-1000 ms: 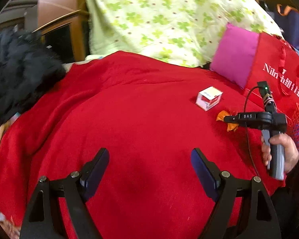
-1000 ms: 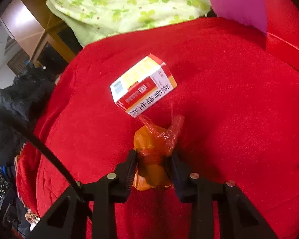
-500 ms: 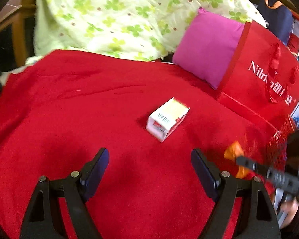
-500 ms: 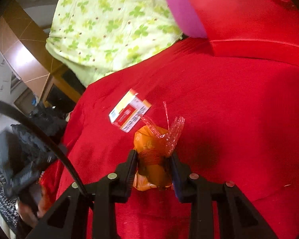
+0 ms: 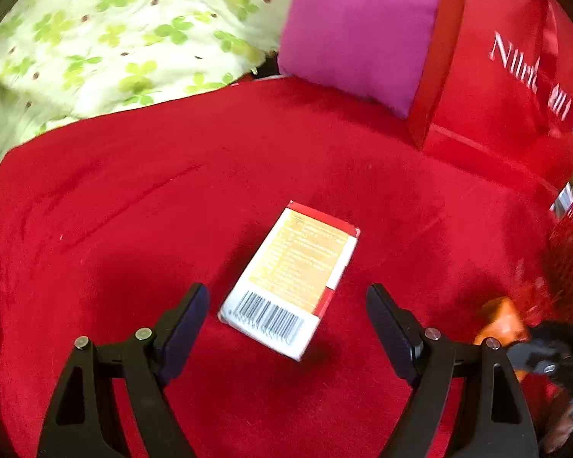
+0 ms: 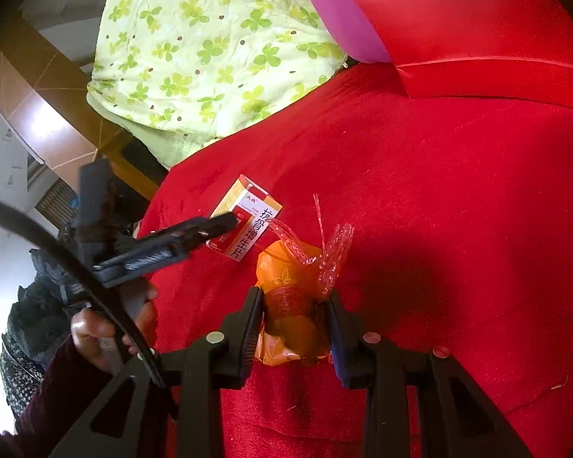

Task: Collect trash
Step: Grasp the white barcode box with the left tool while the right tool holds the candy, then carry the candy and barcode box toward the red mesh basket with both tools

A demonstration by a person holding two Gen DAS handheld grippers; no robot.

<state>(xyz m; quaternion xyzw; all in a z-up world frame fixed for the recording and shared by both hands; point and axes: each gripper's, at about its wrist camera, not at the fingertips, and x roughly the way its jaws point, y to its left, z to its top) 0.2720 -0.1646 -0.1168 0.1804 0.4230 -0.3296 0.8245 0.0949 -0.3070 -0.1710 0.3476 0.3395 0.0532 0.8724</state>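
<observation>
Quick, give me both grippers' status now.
Left gripper: open, jaws on either side of the medicine box, not gripping it.
Right gripper: shut on the orange wrapper.

Box [image 5: 292, 278] on red blanket [image 5: 133, 210]

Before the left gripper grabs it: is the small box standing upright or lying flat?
Lying flat. The small box rests on a broad face on the red blanket, barcode panel upward.

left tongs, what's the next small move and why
Probably ease the left tongs down and forward around the small box, then close. Their jaws stand open with the box lying loose on the red blanket between the tips, and the right tongs already grip the orange wrapper.
</observation>
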